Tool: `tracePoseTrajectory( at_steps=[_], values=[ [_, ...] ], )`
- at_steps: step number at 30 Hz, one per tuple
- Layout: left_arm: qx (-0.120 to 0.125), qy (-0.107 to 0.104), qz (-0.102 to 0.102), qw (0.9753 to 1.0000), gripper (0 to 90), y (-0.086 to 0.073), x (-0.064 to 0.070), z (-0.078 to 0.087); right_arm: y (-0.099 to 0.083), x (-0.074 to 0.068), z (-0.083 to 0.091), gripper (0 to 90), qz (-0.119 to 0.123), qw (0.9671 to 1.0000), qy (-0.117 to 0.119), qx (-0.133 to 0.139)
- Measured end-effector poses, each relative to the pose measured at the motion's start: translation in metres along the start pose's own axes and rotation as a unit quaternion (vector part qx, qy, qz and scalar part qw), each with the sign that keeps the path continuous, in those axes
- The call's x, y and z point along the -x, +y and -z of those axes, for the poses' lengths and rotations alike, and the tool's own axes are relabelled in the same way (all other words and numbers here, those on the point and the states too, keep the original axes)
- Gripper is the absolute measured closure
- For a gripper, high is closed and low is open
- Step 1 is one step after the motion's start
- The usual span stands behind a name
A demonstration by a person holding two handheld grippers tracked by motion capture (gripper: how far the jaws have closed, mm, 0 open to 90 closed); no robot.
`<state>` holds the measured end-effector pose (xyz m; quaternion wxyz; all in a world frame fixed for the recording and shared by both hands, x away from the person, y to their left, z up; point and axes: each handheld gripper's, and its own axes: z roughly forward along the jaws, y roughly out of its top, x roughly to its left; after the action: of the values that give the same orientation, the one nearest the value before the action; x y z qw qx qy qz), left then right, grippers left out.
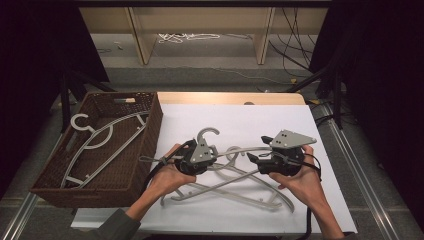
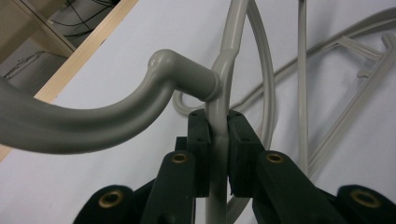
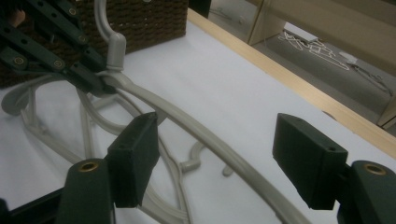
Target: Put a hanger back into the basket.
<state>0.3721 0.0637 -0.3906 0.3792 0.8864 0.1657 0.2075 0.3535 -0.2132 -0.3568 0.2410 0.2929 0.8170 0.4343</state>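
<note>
The left gripper (image 2: pixel 217 154) is clamping its black pads (image 2: pixel 198 140) on the thin shoulder bar of a grey plastic clothes hanger (image 2: pixel 187 81), just below the neck where the thick hook curves away. The bar is running straight up between the two pads and touching both. In the high view the same left gripper (image 1: pixel 216 151) is holding this hanger (image 1: pixel 207 132) above the white table sheet (image 1: pixel 280 120), hook pointing up.

The right gripper (image 3: pixel 224 158) is standing wide open, its jaws on either side of the hanger's long arm (image 3: pixel 210 140), which is passing between them without touching either pad (image 3: pixel 135 154). In the high view the right gripper (image 1: pixel 252 159) is sitting just right of the held hanger.

More grey hangers (image 1: pixel 235 187) are lying crossed on the sheet beneath the held hanger. Left of it, a dark brown woven wicker basket (image 1: pixel 47 187) is holding at least two further grey hangers (image 1: pixel 100 140), lying flat inside.
</note>
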Motion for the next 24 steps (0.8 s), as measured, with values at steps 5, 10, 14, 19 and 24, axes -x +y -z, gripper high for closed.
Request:
tracePoseTrajectory(
  at_steps=[5, 10, 14, 19, 24],
  values=[
    [0.002, 0.003, 0.021, 0.9998, 81.6, -0.002, -0.009, 0.006, 0.0, -0.002, 0.003, 29.5, -0.015, 0.9998, -0.001, 0.012],
    [0.004, 0.006, 0.045, 0.999, 81.6, -0.005, -0.019, 0.012, -0.005, -0.006, 0.001, 26.9, -0.023, 0.9995, 0.003, 0.019],
    [0.01, 0.01, 0.054, 0.9985, 81.6, -0.008, -0.026, 0.017, -0.01, -0.008, 0.001, 26.5, -0.032, 0.9993, 0.005, 0.018],
    [0.018, 0.009, 0.072, 0.9972, 81.6, -0.01, -0.03, 0.023, -0.015, -0.008, 0.001, 26.4, -0.04, 0.999, 0.001, 0.019],
    [0.026, 0.003, 0.08, 0.9964, 81.6, -0.01, -0.033, 0.029, -0.025, -0.009, -0.002, 25.1, -0.043, 0.9988, 0.002, 0.025]
  ],
)
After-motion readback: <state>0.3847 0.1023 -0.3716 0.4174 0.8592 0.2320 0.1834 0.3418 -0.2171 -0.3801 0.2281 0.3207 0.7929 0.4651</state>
